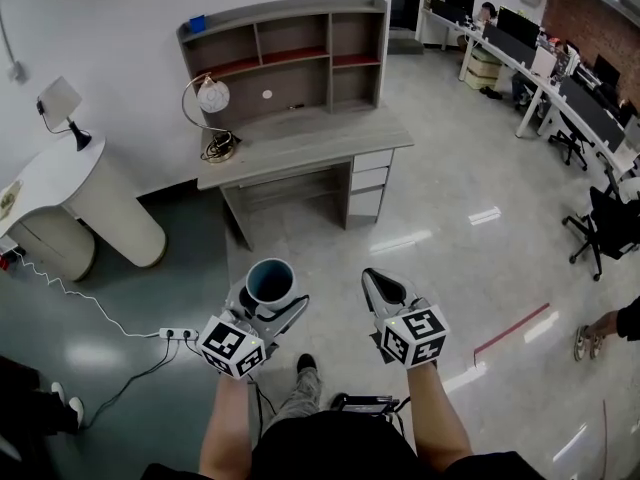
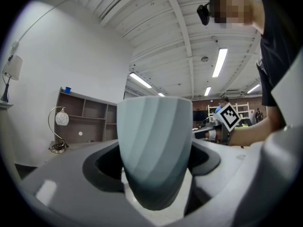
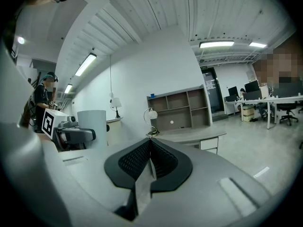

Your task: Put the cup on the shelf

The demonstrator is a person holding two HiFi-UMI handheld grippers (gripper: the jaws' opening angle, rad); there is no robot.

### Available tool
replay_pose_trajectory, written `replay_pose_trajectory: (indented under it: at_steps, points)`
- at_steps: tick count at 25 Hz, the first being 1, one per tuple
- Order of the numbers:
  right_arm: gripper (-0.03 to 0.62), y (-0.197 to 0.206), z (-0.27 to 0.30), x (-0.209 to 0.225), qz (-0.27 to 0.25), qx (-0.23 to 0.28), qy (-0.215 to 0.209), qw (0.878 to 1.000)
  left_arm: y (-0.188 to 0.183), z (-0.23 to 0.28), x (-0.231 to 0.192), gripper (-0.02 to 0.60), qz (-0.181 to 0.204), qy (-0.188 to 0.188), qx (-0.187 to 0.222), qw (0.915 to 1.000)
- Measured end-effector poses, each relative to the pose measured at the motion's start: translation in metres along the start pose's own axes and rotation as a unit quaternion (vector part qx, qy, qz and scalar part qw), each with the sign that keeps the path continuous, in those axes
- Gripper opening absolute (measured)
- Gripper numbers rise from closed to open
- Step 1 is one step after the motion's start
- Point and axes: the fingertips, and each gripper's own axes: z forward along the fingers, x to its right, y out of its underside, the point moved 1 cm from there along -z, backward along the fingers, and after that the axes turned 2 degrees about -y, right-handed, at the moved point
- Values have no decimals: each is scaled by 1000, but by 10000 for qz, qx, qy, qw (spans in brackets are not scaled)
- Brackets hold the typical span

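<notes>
While we stand on the glossy floor [image 1: 470,178], well apart from the desk [image 1: 330,138], our left gripper [image 1: 270,300] carries the cup [image 1: 271,280] upright with its open mouth facing up. In the left gripper view its jaws stand wide, one on each side of the cup's tapered grey-blue wall, and both press against it.

Our right gripper [image 1: 376,283] hangs just beside the left one at about the same height. Its jaws are pressed together tip to tip, as the right gripper view shows.

Ahead of us the shelf [image 1: 290,56] sits on the back of the desk against the white wall, its compartments open toward us. A globe lamp [image 1: 211,96] stands on the desk's left end. To the far left is a rounded white counter [image 1: 70,183], and a power strip [image 1: 178,334] lies on the floor near our left gripper.
</notes>
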Motion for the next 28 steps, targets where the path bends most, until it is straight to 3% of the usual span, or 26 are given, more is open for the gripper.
replay_pose_trajectory:
  at_steps: [20,28]
  points:
    - [14,-42,162,43,-203,-146,337,9991,-10,86,-159,370,-184,349,84,9992]
    - [14,-45,206,53,-178,-201,410,9988,-10,108,-200,370,-185,481,37,9987]
